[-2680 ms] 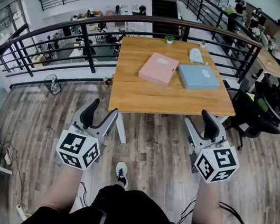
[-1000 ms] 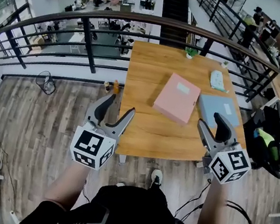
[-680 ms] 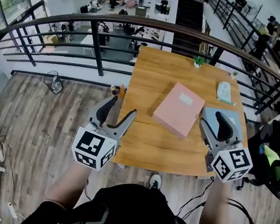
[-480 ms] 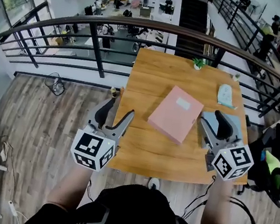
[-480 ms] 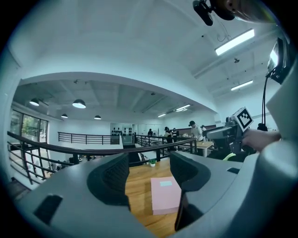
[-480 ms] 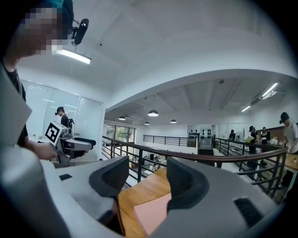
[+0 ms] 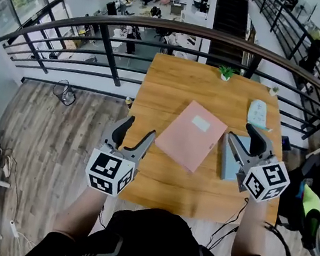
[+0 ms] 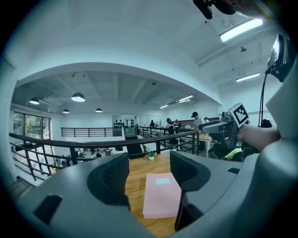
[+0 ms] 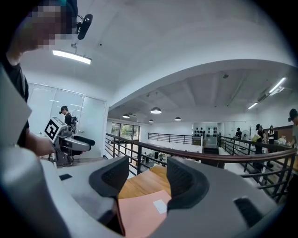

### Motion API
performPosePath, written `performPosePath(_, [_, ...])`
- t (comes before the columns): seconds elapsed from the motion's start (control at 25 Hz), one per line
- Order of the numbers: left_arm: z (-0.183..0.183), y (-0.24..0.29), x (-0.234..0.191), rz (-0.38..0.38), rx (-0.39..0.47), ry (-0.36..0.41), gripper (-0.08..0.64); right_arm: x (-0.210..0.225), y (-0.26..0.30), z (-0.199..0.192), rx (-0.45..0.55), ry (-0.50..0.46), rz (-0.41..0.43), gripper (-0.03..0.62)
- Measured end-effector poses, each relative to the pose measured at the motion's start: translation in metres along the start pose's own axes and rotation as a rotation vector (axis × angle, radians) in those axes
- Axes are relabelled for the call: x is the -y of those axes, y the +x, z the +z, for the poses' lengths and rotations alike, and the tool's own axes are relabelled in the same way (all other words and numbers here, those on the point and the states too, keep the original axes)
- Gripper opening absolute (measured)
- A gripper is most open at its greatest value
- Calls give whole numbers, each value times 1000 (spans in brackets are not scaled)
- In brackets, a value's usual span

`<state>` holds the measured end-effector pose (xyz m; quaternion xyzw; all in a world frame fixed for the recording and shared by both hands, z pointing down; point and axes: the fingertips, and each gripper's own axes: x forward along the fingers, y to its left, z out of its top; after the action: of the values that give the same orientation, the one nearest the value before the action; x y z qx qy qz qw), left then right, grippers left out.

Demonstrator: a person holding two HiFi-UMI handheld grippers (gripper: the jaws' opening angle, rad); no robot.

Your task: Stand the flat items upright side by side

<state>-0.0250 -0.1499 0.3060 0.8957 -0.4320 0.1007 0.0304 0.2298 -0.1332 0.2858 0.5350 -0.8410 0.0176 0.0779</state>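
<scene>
Pink flat rectangular file box [image 7: 192, 135] lies flat mid wooden worktop [image 7: 173, 90], head view; blue flat box [image 7: 228, 164] lies at the worktop's right edge.
Left gripper view: left hand-held gripper [image 8: 149, 174] open, gripping nothing.
Right gripper view: right hand-held gripper [image 9: 146, 179] likewise.

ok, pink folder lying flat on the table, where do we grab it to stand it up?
Likely its near short edge, approached level from the person's side of the table. The pink folder lies flat and skewed, too broad to span; only its thickness fits between jaws. The open left claw faces that edge.
</scene>
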Motion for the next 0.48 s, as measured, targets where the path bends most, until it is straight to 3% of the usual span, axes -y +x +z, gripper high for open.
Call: performPosePath(0.48, [-60,72,42,-3,-175,-55,296,85,42,-72,-140,-76,139,270])
